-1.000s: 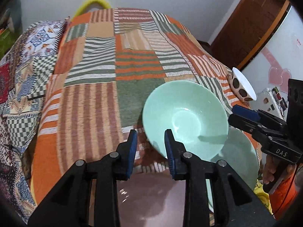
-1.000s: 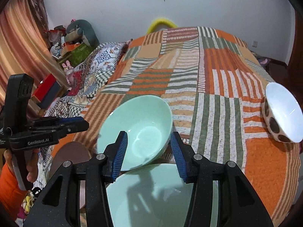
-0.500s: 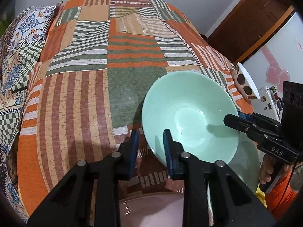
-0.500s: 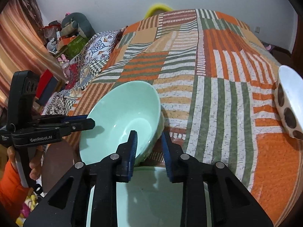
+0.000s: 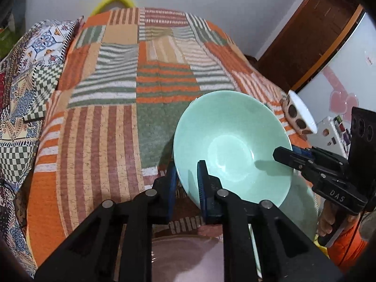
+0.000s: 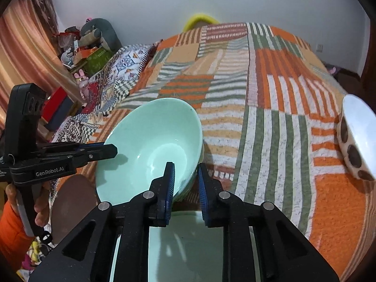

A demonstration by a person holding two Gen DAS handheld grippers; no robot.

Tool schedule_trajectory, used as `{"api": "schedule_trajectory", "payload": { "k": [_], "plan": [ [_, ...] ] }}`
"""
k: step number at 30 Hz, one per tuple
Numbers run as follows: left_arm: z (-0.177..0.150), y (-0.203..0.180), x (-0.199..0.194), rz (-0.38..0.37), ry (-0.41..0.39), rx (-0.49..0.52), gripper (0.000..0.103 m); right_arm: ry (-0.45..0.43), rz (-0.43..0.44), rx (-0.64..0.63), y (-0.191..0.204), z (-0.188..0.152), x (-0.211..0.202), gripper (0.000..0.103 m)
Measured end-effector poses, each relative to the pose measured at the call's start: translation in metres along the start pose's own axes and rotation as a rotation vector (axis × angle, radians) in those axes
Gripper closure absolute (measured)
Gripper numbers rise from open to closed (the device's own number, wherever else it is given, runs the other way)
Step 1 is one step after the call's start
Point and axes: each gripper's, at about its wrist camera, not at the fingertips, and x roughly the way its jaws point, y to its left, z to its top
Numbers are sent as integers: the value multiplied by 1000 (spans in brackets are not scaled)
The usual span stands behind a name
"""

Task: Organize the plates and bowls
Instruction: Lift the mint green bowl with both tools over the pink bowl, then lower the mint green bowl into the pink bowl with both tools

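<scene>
A patterned pillow [image 5: 21, 75] lies at the far left of a bed under a striped patchwork blanket [image 5: 112, 98]. A brown plate [image 5: 185, 256] sits at the near edge. The left claw [image 5: 186, 183] is closing on the left rim of a tilted mint green bowl [image 5: 235, 141], its blue pads on either side of the rim. The right claw [image 6: 185, 183] is pressed together, pinching the same bowl's right rim. Beneath and to the right lies a second green dish [image 6: 188, 246]. Farther right, well apart, a white bowl with brown spots [image 6: 357, 138] stands near the bed's right edge.
</scene>
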Motion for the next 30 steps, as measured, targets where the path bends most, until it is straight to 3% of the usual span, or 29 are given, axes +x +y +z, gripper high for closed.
{"api": "schedule_trajectory", "payload": {
  "k": [4,12,23,30],
  "plan": [
    [0,-5,-23,0,-52,5,87,-36,10,-14,7,5,-14,86],
    [-21,-22,-81,72,-139,64,87,-75,42,-52,32,4,-39,86],
    [-69,-29,-149,129,-193,53,87,-100,100,-111,74,-16,-68,86],
    [-102,-27,-168,167,-195,31,87,-88,128,-135,92,-34,-70,86]
  ]
}}
